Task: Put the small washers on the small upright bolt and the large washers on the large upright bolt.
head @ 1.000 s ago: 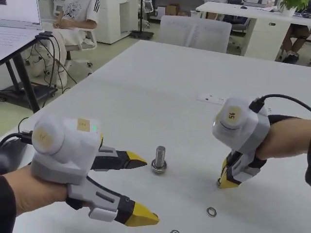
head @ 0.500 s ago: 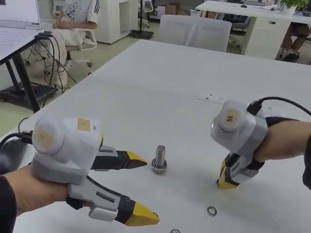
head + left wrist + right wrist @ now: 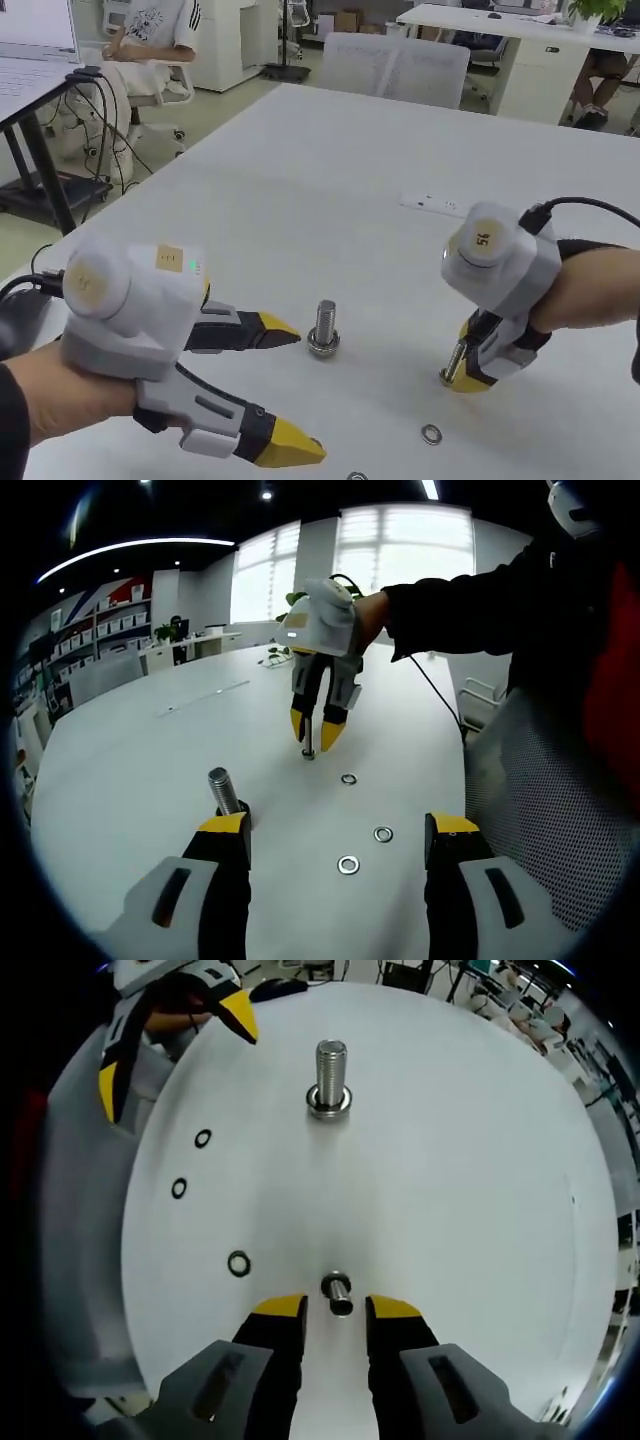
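Here, my right gripper (image 3: 337, 1306), slightly open, straddles the small bolt (image 3: 336, 1292), right of the large bolt (image 3: 330, 1078); my left gripper (image 3: 340, 823) gapes wide, empty, beside it. Sticker (image 3: 483, 239) digits unclear.

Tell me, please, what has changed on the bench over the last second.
The right gripper seems to have parted its jaws, letting go of the small bolt, which now shows standing upright between them. The left gripper stayed open beside the large bolt, and the loose washers lie where they were.
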The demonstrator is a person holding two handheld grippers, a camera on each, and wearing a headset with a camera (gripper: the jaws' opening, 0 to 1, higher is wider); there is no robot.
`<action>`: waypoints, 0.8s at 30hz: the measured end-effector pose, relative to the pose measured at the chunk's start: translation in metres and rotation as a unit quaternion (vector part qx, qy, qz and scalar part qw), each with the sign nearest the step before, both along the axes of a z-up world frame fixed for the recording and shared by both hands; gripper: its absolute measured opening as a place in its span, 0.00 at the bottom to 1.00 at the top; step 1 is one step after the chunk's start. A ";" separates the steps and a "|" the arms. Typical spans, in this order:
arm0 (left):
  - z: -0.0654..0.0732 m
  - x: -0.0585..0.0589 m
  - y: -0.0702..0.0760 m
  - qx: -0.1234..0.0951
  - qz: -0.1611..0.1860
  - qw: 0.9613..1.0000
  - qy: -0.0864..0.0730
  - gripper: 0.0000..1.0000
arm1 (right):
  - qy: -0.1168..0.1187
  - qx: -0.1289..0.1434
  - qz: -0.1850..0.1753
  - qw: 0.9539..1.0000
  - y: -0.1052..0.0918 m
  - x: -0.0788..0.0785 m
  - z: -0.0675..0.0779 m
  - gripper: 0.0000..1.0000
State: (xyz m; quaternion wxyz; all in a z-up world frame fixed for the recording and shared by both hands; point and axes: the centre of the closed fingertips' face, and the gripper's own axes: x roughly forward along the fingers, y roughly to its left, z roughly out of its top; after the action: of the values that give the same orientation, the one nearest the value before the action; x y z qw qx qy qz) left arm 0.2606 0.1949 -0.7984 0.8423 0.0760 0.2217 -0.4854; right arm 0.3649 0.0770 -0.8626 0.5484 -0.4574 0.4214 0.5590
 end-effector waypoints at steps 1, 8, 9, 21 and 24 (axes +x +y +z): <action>0.000 0.000 0.000 0.000 0.000 1.000 0.000 0.70 | 0.000 0.000 0.000 1.000 0.000 0.000 0.000 0.25; 0.000 0.000 0.000 0.000 -0.001 1.000 -0.001 0.70 | 0.004 -0.001 -0.010 1.000 -0.010 -0.006 -0.002 0.25; 0.000 0.000 -0.001 -0.001 -0.001 1.000 -0.001 0.70 | 0.004 0.000 -0.011 1.000 -0.011 -0.007 -0.002 0.25; 0.000 -0.003 -0.003 -0.001 -0.003 1.000 -0.004 0.70 | 0.010 0.007 -0.009 1.000 -0.015 -0.036 0.001 0.26; 0.001 -0.003 -0.003 0.000 -0.004 1.000 -0.005 0.70 | 0.012 0.010 -0.004 1.000 -0.012 -0.043 0.004 0.26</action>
State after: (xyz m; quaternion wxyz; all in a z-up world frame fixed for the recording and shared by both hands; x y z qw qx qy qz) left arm 0.2577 0.1922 -0.7976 0.8414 0.0790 0.2171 -0.4885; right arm 0.3216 0.0652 -0.8590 0.5507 -0.4432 0.4239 0.5662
